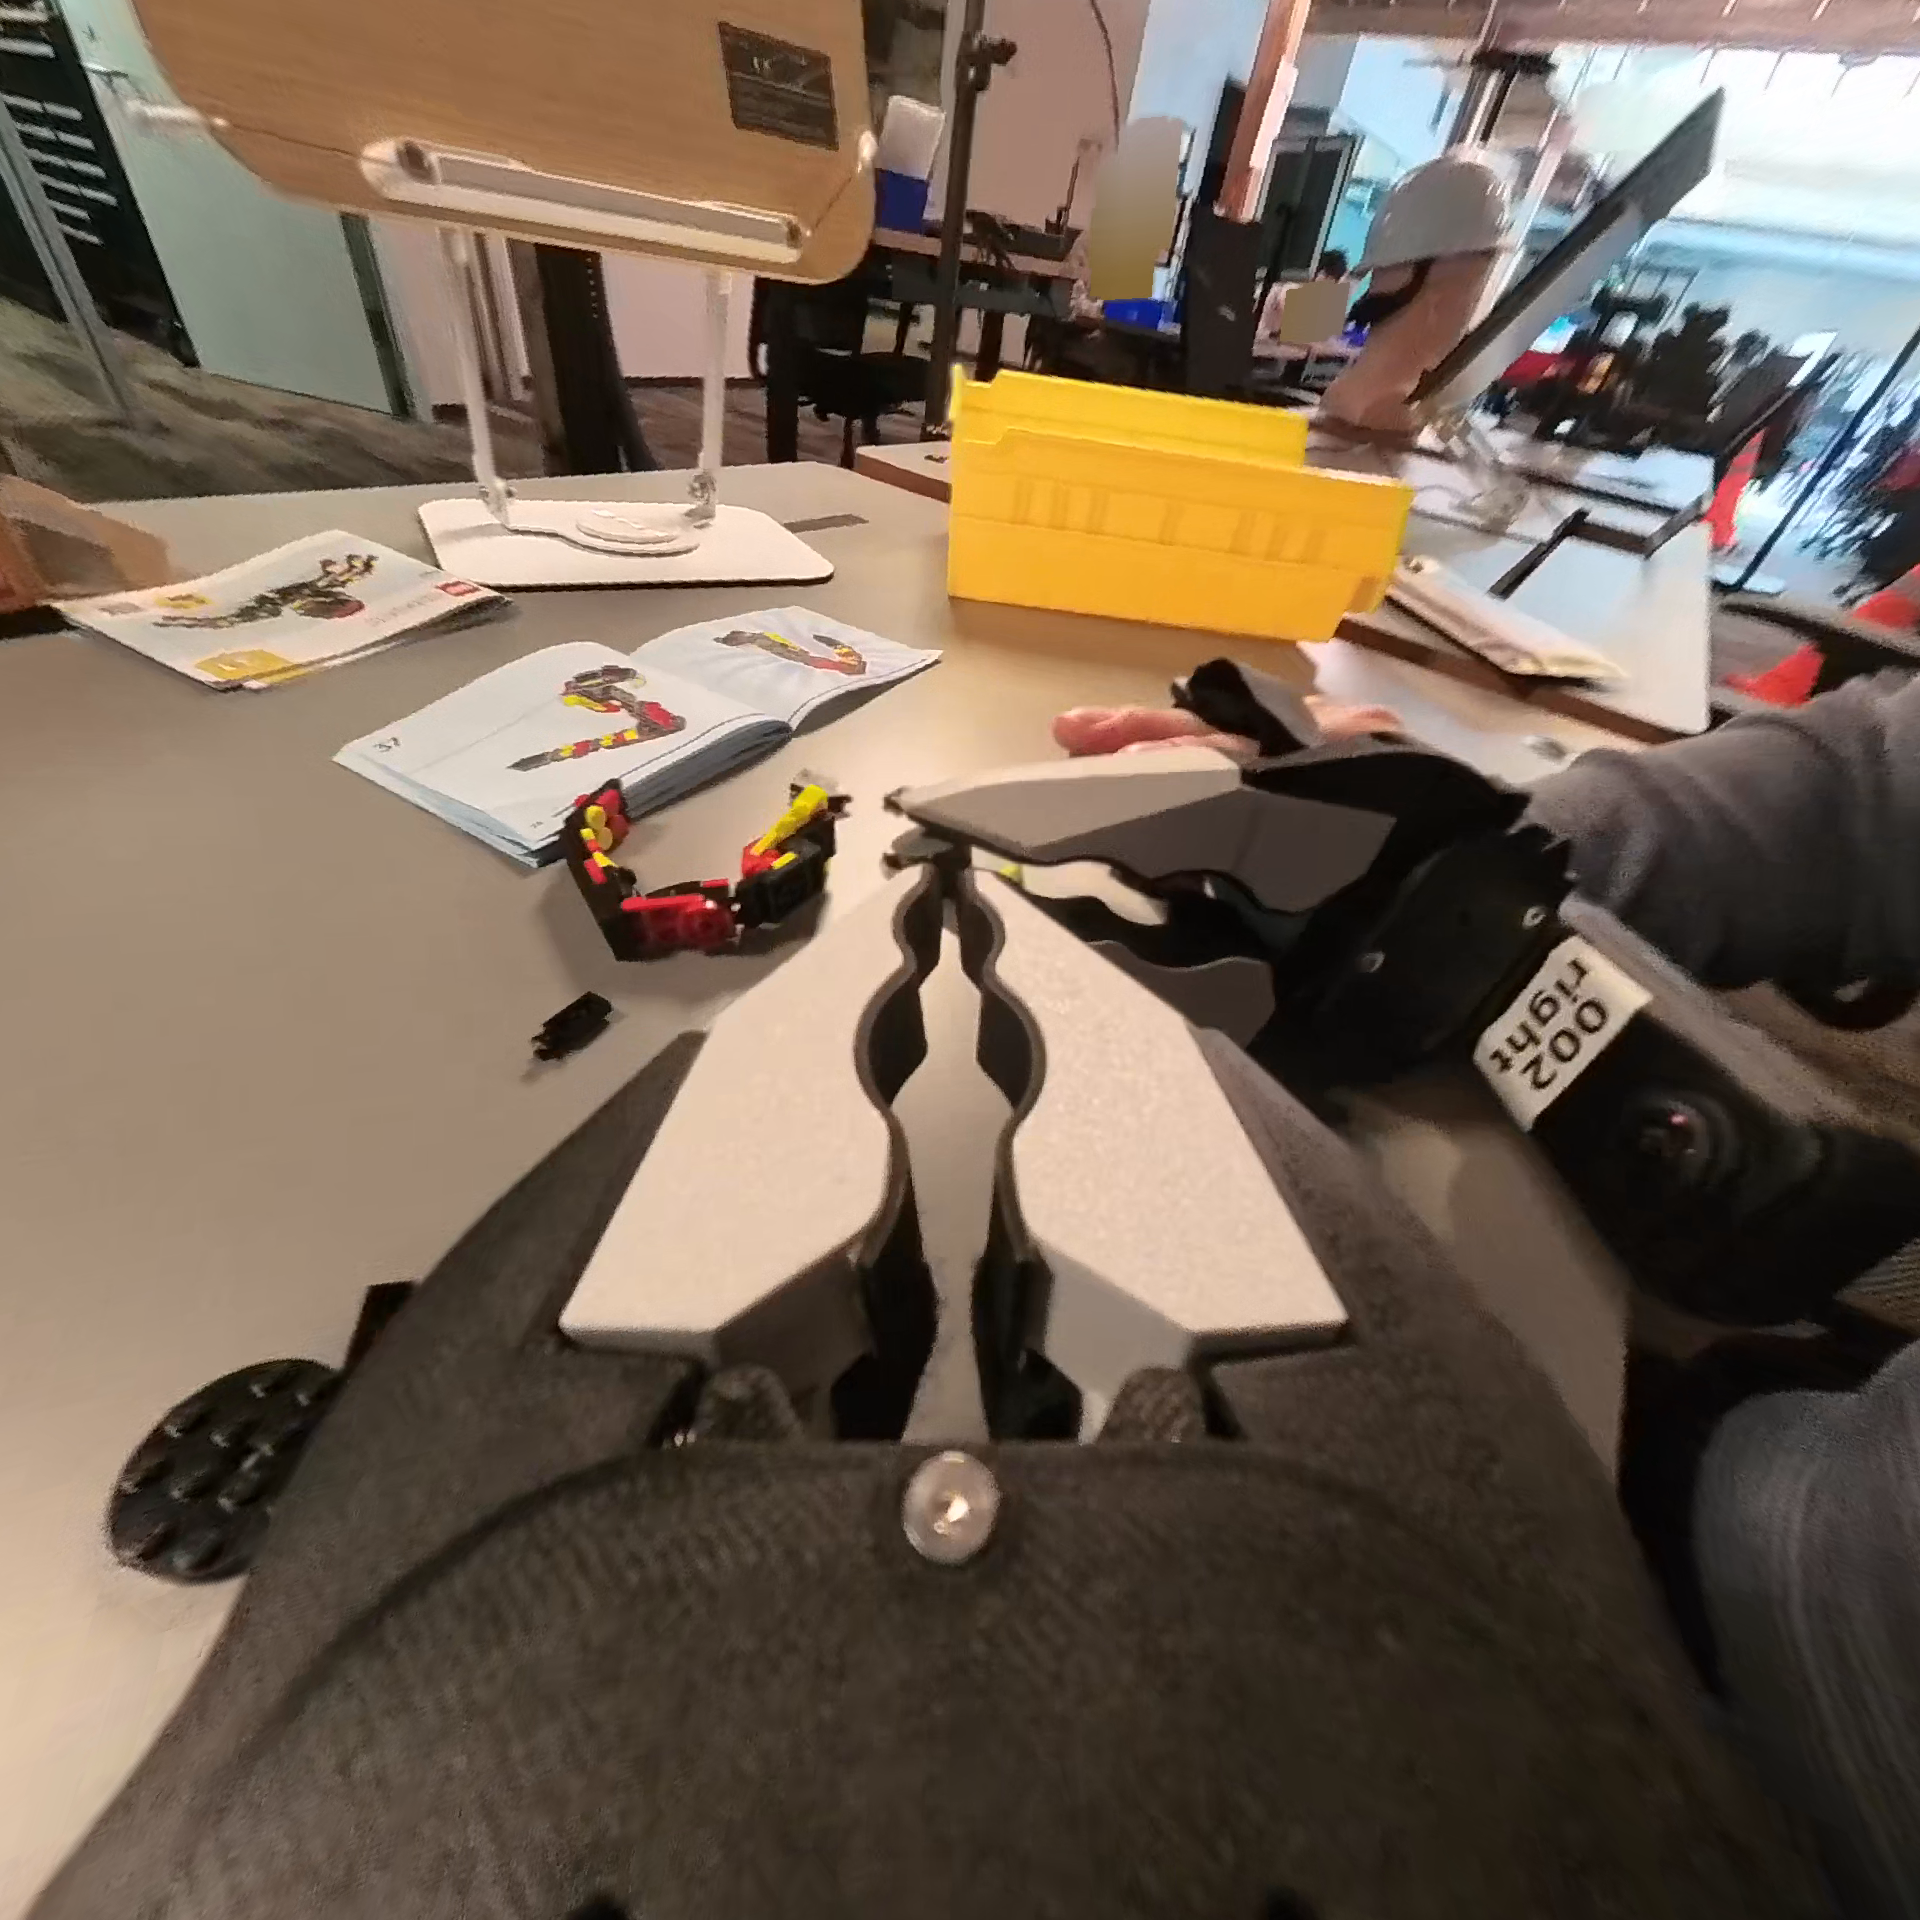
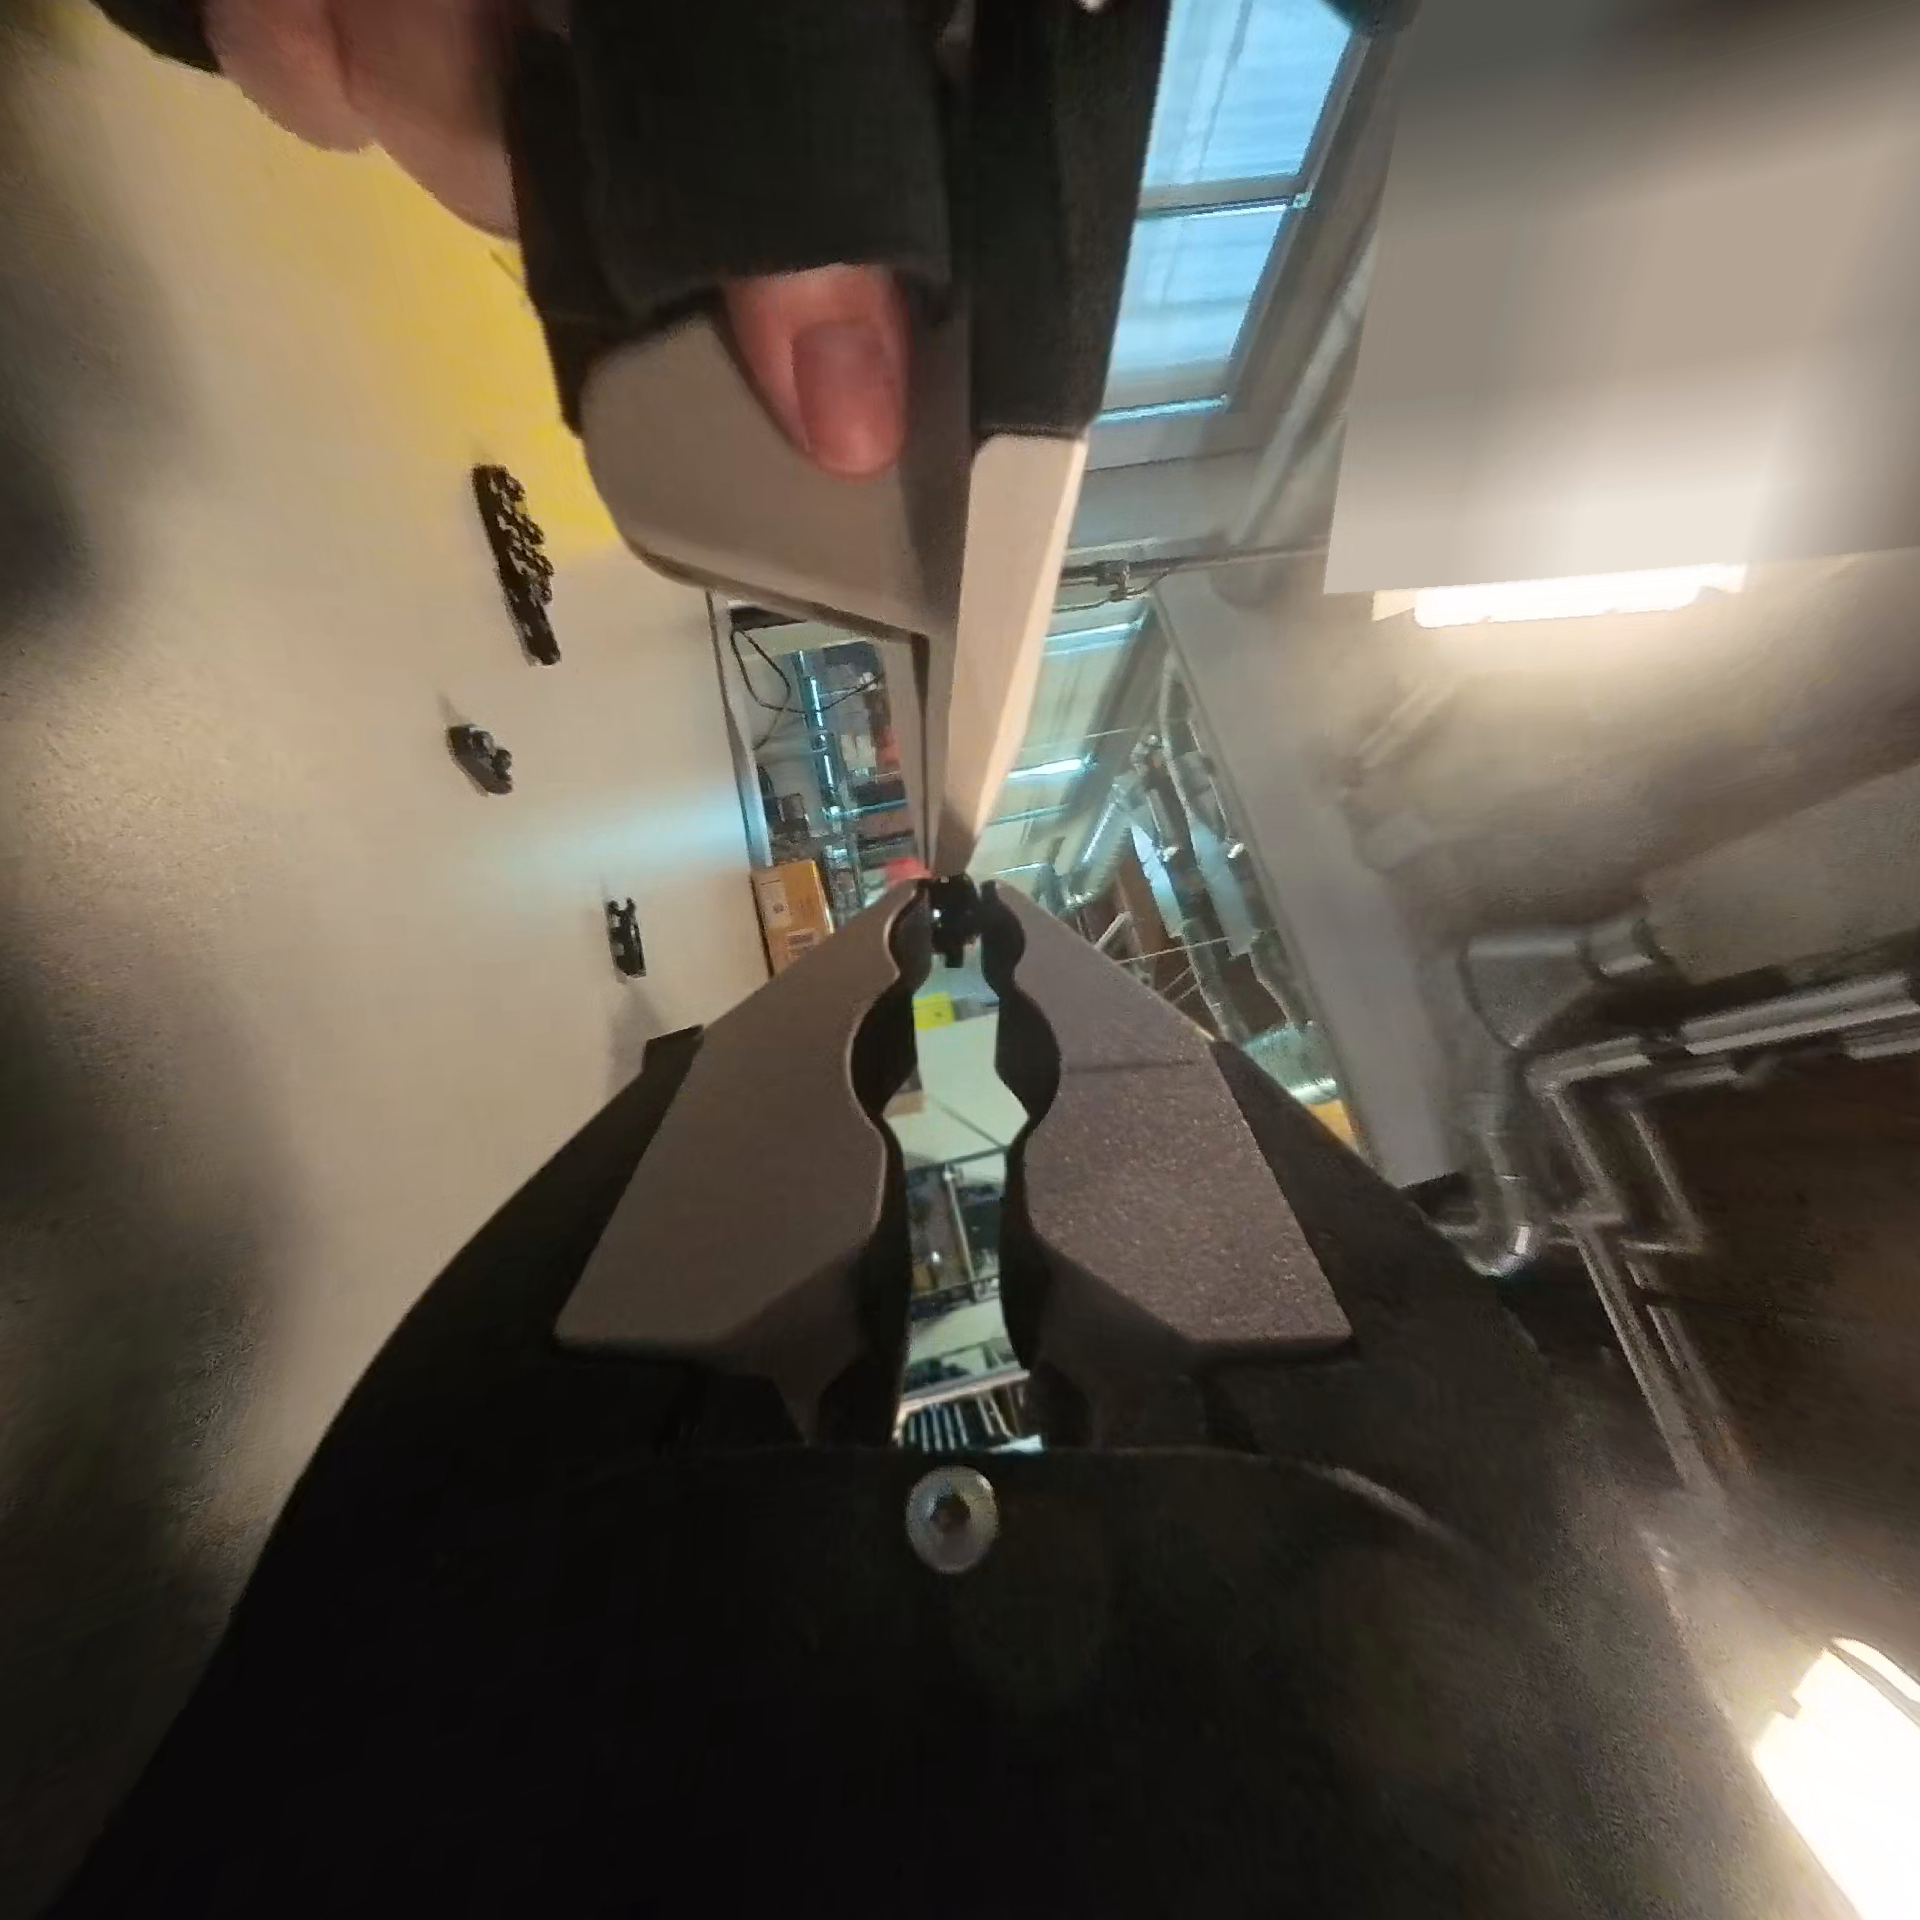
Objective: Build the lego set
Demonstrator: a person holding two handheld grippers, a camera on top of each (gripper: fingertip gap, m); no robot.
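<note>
A partly built red, black and yellow lego snake (image 1: 696, 894) lies curved on the grey table (image 1: 260, 1039), just left of both grippers. My left gripper (image 1: 940, 871) has its jaws closed to a narrow slit; I cannot see anything between its tips. My right gripper (image 2: 951, 906) is shut on a small black lego piece (image 2: 949, 920). It comes in from the right in the left wrist view (image 1: 896, 831), and its tips meet the left gripper's tips. In the right wrist view the left gripper (image 2: 956, 836) points down onto the black piece.
A loose black piece (image 1: 569, 1023) lies near the snake. More black pieces (image 2: 514, 561) lie on the table in the right wrist view. An open instruction booklet (image 1: 644, 717), a second booklet (image 1: 281, 613), a yellow bin (image 1: 1164, 520) and a wooden-backed stand (image 1: 623, 540) sit farther back. Less than 4 cm separates the two grippers' tips.
</note>
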